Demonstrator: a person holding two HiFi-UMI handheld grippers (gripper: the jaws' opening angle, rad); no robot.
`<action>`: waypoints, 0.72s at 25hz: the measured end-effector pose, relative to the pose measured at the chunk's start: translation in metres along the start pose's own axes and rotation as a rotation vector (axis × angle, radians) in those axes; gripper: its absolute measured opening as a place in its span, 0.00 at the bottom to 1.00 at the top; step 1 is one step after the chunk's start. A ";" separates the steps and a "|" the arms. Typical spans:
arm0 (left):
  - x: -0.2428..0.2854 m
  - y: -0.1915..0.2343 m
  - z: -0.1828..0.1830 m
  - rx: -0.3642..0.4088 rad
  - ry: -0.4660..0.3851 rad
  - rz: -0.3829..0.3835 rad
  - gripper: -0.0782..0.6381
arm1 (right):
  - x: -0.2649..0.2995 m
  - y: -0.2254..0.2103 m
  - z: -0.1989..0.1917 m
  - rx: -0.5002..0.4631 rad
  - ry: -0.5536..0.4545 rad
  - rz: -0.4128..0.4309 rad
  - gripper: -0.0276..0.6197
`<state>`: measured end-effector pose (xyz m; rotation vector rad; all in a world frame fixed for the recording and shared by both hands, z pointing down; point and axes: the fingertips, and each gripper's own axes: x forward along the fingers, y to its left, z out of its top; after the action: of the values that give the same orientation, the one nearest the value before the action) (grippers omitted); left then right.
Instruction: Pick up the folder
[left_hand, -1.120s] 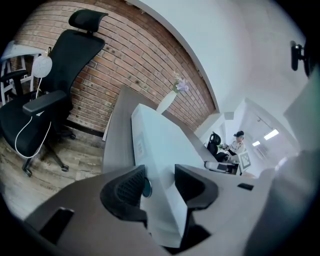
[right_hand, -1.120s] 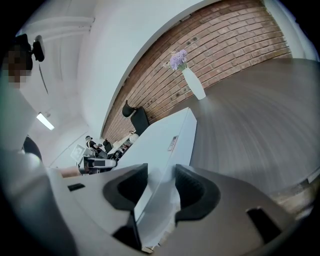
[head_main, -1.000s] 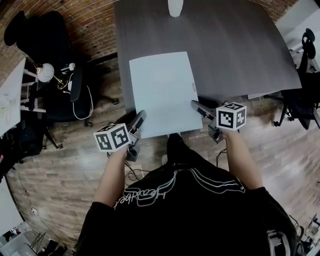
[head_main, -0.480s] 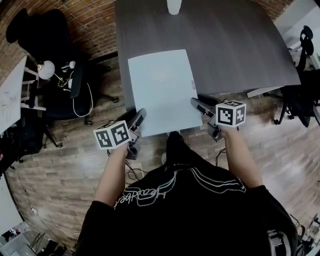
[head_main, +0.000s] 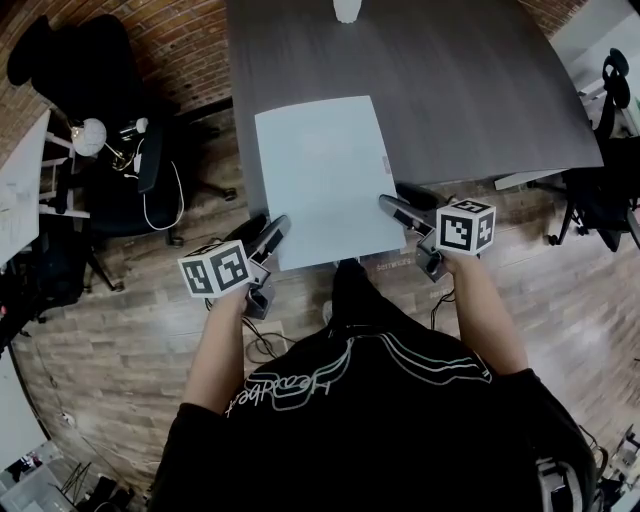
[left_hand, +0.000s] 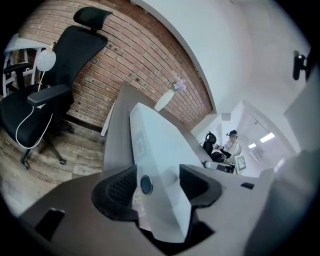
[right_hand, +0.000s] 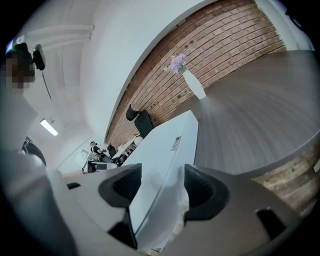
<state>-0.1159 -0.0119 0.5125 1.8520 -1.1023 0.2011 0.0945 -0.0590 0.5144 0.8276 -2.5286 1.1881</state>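
Note:
The pale blue folder (head_main: 325, 175) has its far part over the dark grey table (head_main: 470, 90), and its near end juts past the table's front edge. My left gripper (head_main: 275, 228) is at the folder's near left corner and my right gripper (head_main: 390, 205) at its near right corner. In the left gripper view the folder (left_hand: 155, 145) runs between the jaws of that gripper (left_hand: 157, 185), which are opening. In the right gripper view the folder (right_hand: 165, 155) likewise sits between the opening jaws of the right gripper (right_hand: 160, 187), with a gap beside it.
A white vase (head_main: 347, 10) with flowers stands at the table's far edge. A black office chair (head_main: 110, 190) with a white cable is on the wooden floor to the left, and another chair (head_main: 605, 190) to the right. A brick wall runs behind the table.
The folder has shifted a little farther onto the table. The left gripper's marker cube has drifted slightly left. The right gripper has kept its place.

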 end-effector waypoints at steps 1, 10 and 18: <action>0.000 -0.001 -0.002 -0.006 0.009 -0.017 0.47 | -0.001 0.001 0.000 0.001 -0.007 0.009 0.40; -0.010 -0.008 -0.036 -0.073 0.085 -0.167 0.60 | -0.014 0.003 -0.037 0.105 0.078 0.101 0.50; -0.003 -0.005 -0.050 -0.122 0.135 -0.211 0.62 | -0.007 0.004 -0.054 0.238 0.104 0.194 0.52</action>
<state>-0.0988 0.0297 0.5354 1.8030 -0.8031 0.1308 0.0959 -0.0132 0.5439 0.5598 -2.4586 1.5740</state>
